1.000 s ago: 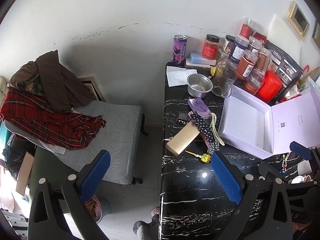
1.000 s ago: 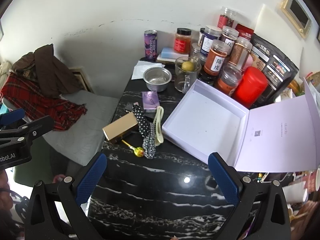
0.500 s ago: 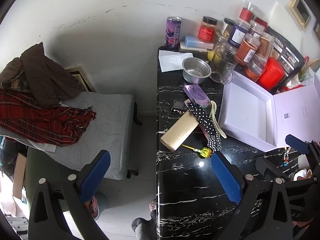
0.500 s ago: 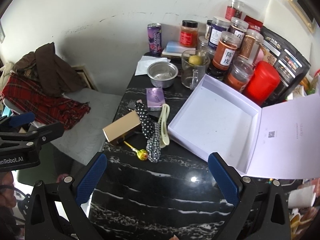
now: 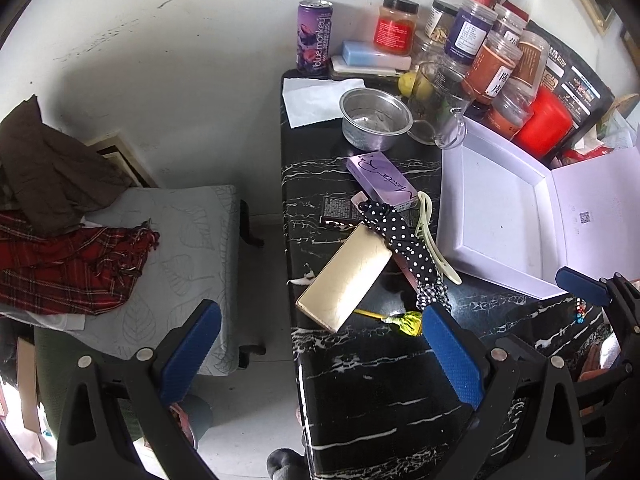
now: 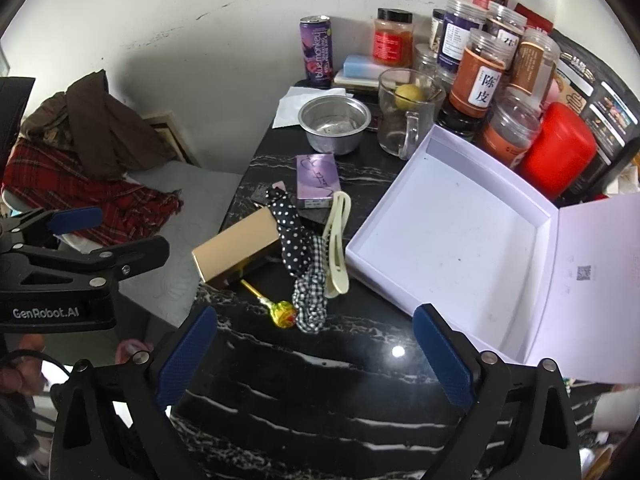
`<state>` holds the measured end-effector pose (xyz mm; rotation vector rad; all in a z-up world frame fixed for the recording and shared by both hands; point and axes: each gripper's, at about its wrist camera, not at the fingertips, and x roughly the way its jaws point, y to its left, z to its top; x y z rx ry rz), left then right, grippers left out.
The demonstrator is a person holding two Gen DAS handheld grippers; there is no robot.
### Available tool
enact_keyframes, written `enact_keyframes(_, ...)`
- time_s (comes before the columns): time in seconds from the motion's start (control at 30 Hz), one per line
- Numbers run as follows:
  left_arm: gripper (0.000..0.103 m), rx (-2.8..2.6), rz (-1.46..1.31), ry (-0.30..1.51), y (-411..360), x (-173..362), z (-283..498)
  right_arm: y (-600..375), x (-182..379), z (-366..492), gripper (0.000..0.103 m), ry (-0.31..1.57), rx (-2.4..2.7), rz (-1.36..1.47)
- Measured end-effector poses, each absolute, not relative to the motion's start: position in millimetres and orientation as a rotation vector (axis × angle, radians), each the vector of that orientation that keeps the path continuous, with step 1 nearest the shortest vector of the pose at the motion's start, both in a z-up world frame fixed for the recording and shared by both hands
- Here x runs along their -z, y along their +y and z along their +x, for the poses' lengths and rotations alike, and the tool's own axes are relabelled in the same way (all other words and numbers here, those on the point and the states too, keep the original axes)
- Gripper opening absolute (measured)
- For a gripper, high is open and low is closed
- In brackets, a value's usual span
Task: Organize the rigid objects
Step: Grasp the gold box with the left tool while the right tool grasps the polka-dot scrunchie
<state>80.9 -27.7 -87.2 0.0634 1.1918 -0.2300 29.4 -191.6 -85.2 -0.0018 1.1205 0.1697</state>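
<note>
left tongs (image 5: 320,344) wide, empty | right tongs (image 6: 314,354) wide, empty | gold box (image 6: 236,252) lay on black counter (image 6: 320,392), long axis diagonal, left of open white box (image 6: 448,236) | can (image 6: 317,52) read "blue monkey"

This is a lived-in room of a home. A black marble-patterned surface (image 6: 320,380) against a scuffed white wall carries spice jars (image 6: 480,76), a drink can (image 6: 318,52), a steel bowl (image 6: 334,122) and a glass mug (image 6: 406,116) with a lemon in it. Beside it a cushioned seat (image 5: 176,248) is heaped with a plaid blanket (image 5: 60,264) and brown clothes (image 5: 48,176), and a framed picture (image 5: 592,0) hangs on the wall.
</note>
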Motion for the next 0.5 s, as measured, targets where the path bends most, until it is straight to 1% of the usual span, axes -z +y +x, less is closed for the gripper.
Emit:
enact_keyframes(0.37,0.102,0.289,0.113,1.242,-45.9,130.3,103.7,-192.4,119.9,52.5,0.088,1.168,-0.207,-0.023)
enact_keyframes(0.43,0.091,0.293,0.119,1.258,-47.1,138.9,107.0,-192.5,124.4,55.8,0.085,1.169,-0.214,-0.031)
enact_keyframes(0.5,0.091,0.292,0.124,1.285,-48.7,149.3,111.0,-192.6,128.4,59.4,0.083,1.168,-0.225,-0.039)
